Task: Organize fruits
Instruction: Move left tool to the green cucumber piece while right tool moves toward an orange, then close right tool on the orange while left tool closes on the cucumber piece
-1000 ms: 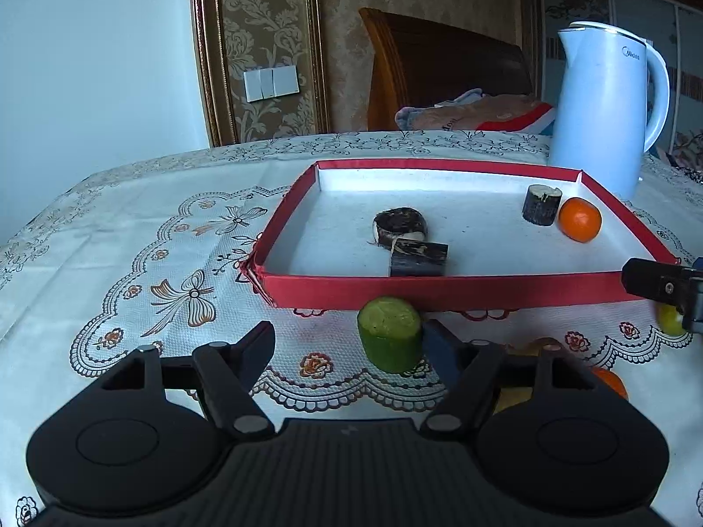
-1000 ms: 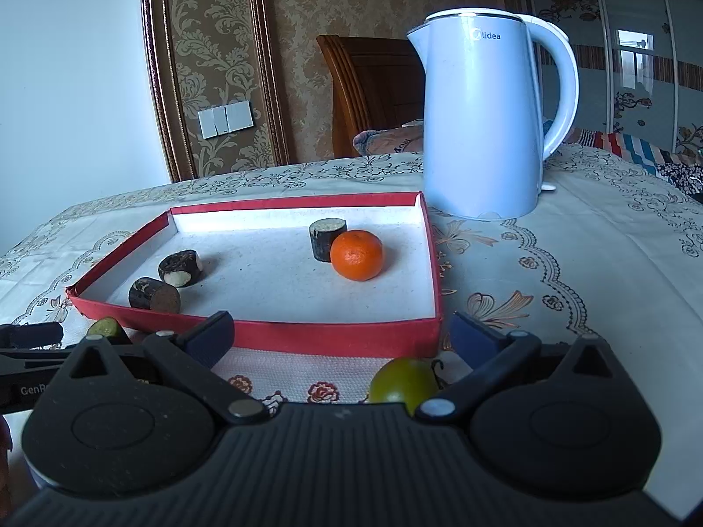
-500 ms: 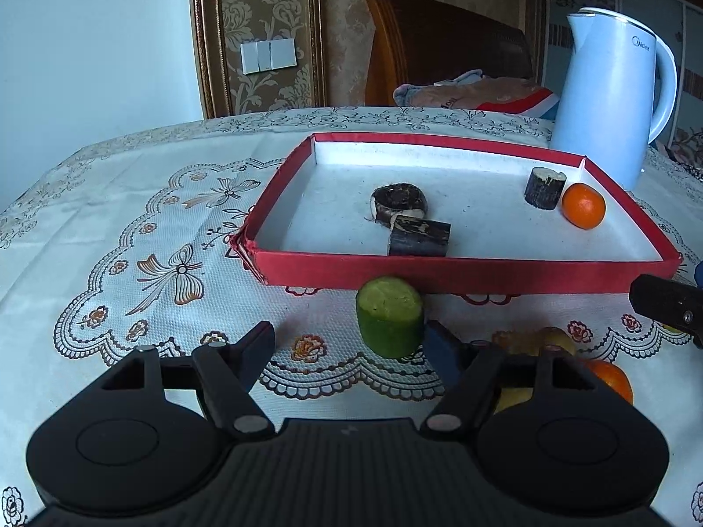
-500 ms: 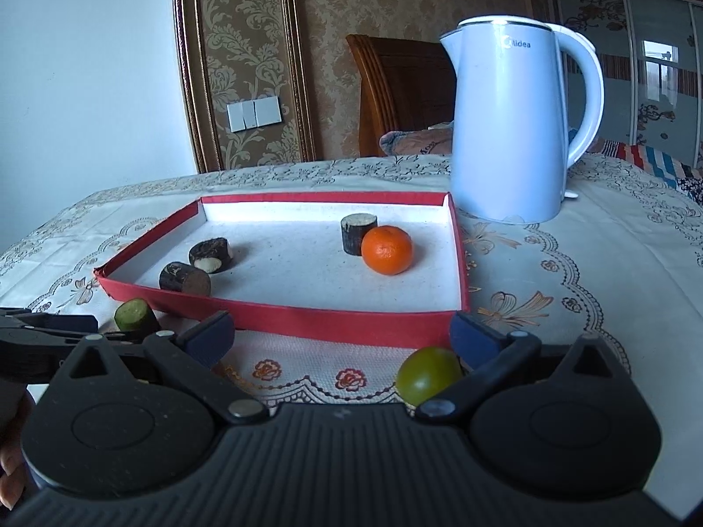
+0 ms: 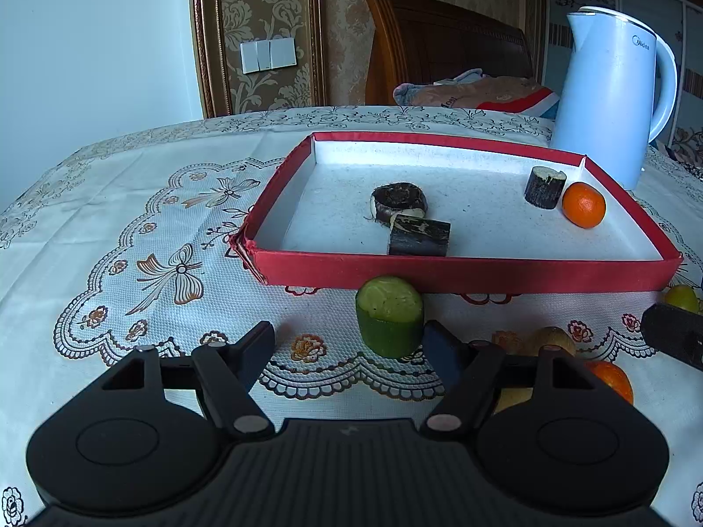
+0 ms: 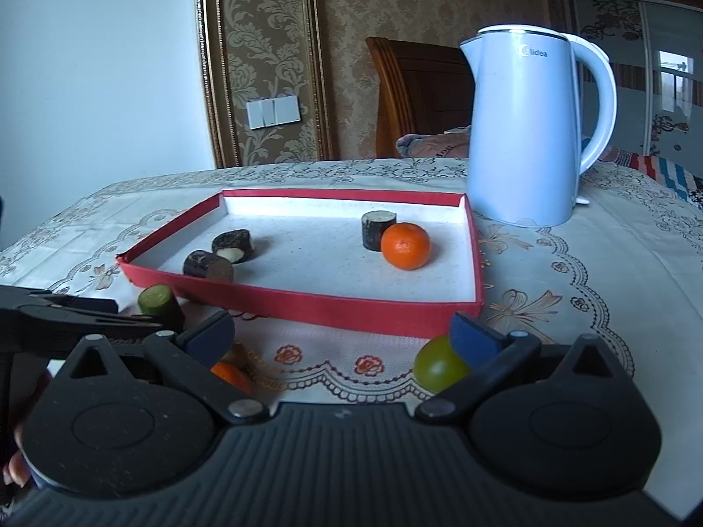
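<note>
Left wrist view: open left tongs [image 5: 347, 342] are positioned beside the firm green chunk [image 5: 389, 317]. Its curved sides should be gripped. Right tongs [image 6: 340, 333] are held open by the smooth, roll-prone green fruit [image 6: 437, 366].

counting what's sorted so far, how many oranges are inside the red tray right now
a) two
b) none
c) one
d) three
c: a single orange sits inside the red tray beside a dark cut piece; the other orange lies on the tablecloth outside it.

Daylight, soft and cool; sharp focus; fisheye bending at edges; glare on tray [image 5: 439, 149] far wall.
</note>
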The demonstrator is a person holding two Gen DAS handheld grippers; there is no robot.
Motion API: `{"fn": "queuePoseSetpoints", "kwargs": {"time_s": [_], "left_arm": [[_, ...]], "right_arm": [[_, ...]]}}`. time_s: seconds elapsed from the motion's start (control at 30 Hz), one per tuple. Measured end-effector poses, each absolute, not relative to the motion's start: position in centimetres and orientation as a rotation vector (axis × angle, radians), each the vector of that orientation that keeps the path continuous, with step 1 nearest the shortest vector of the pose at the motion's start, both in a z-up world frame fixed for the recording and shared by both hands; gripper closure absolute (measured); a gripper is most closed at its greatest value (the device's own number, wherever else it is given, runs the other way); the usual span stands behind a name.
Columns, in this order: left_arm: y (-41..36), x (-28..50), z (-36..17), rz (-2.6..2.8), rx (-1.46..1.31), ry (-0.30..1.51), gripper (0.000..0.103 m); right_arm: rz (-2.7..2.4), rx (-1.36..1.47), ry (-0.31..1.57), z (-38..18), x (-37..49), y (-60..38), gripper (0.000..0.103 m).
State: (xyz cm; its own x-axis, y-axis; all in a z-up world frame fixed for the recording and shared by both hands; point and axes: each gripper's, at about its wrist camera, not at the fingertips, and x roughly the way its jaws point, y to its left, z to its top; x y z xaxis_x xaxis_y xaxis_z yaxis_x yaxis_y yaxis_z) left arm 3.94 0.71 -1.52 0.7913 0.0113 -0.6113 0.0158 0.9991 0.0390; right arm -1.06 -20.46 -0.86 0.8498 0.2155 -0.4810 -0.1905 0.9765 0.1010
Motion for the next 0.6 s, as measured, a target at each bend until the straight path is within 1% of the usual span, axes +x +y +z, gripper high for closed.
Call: {"fn": "queuePoseSetpoints", "kwargs": {"time_s": [0.17,0.27,0.4,0.53,0.6], "left_arm": [[0.7,4.0,-1.6,0.001,0.039,0.660,0.027],[0.8,4.0,-1.6,0.001,0.040,0.659,0.027],[0.8,4.0,-1.6,0.001,0.040,0.659,0.027],[0.8,4.0,-1.6,0.001,0.039,0.660,0.027],[0.8,4.0,-1.6,0.001,0.040,0.659,0.027]], "right_arm": [[0.271,0.018,0.524,-0.9,-2.2,-20.0,0.000],[0.327,-0.058,0.548,-1.5,-3.4,-18.9,0.000],[0.349,-0.139,0.513,-1.4,-4.6,-17.6,0.000],[0.329,-0.186,0.570,-1.9,-3.8,-16.6,0.000],[0.326,-0.178,0.587,-1.9,-3.4,-16.4,0.004]]}}
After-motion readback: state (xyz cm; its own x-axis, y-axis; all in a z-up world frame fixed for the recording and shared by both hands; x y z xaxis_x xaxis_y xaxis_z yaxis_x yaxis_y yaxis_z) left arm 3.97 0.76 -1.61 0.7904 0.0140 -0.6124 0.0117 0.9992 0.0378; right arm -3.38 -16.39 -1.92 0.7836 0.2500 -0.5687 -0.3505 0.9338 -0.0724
